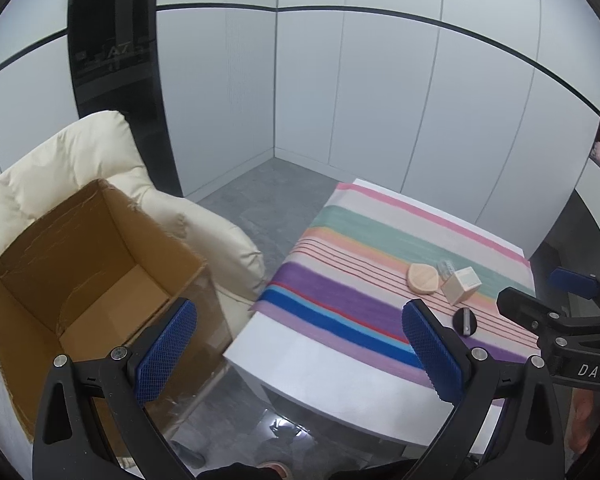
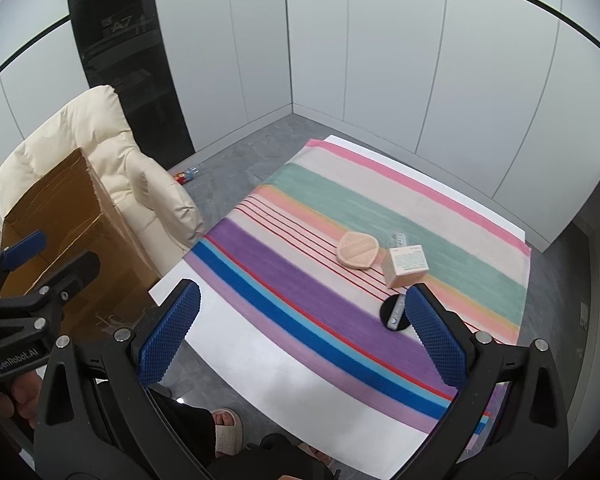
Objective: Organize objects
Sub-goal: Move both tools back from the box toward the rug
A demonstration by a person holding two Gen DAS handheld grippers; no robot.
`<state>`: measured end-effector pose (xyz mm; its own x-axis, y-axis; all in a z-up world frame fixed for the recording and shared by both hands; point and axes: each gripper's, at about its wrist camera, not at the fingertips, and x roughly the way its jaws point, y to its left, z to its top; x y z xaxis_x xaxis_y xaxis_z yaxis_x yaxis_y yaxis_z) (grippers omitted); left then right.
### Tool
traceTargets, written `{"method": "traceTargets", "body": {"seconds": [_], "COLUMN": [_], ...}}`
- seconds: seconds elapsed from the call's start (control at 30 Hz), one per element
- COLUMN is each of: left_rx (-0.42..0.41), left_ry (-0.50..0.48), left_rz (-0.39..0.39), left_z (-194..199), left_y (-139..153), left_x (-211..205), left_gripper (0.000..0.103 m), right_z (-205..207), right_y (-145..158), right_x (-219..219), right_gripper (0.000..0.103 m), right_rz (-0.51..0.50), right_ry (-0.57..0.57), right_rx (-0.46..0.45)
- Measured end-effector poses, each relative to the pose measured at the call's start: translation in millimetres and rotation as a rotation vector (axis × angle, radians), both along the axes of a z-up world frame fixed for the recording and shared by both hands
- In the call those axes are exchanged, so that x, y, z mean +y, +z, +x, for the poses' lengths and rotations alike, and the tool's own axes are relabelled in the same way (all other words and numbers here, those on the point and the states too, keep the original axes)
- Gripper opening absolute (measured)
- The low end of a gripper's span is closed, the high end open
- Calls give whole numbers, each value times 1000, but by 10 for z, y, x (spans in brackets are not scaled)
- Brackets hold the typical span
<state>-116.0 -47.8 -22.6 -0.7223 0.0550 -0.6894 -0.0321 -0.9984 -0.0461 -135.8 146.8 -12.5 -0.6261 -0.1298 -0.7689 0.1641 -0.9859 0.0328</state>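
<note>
- Left wrist view: left gripper (image 1: pixel 300 344) jaws spread wide, nothing held, hanging over the gap between the cardboard box (image 1: pixel 100 272) and the near-left corner of the table (image 1: pixel 320 380).
- Items cluster on the striped cloth (image 1: pixel 340 296) toward the table's right side: peach puff (image 1: pixel 424 277), small carton (image 1: pixel 461 285), black disc (image 1: pixel 464 321), and a small clear item (image 1: pixel 446 268) behind the puff.
- Risk: puff and carton look touching, so a grab on one likely nudges the other. The disc is flat, so fingers may drag the cloth instead.
- Box sits open on the cream chair (image 1: pixel 100 160), left of the table; soft seat, so a hard drop could tip it.
- Right wrist view: right gripper (image 2: pixel 300 332) also wide open and empty, over the table's near edge; one finger (image 2: pixel 436 332) just beside the disc (image 2: pixel 396 312).
- Room: table's left half is bare, a clean lane to the box (image 2: pixel 68 216). Left gripper (image 2: pixel 40 280) sits at the box's near wall, a collision risk on transfer.
</note>
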Motion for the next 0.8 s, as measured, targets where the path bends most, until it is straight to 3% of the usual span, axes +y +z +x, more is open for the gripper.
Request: {"method": "traceTargets", "body": {"seconds": [0.8], "left_rx": [2], "left_ry": [-164], "left_rz": [-44], "left_z": [-133], "left_y": [14], "left_x": [781], "left_gripper": [103], "right_z": [194], "right_y": [-166], "right_x": [729], "right_gripper": [103], "right_rz": [21], "right_ry": [-109], "right_rx": [-42]}}
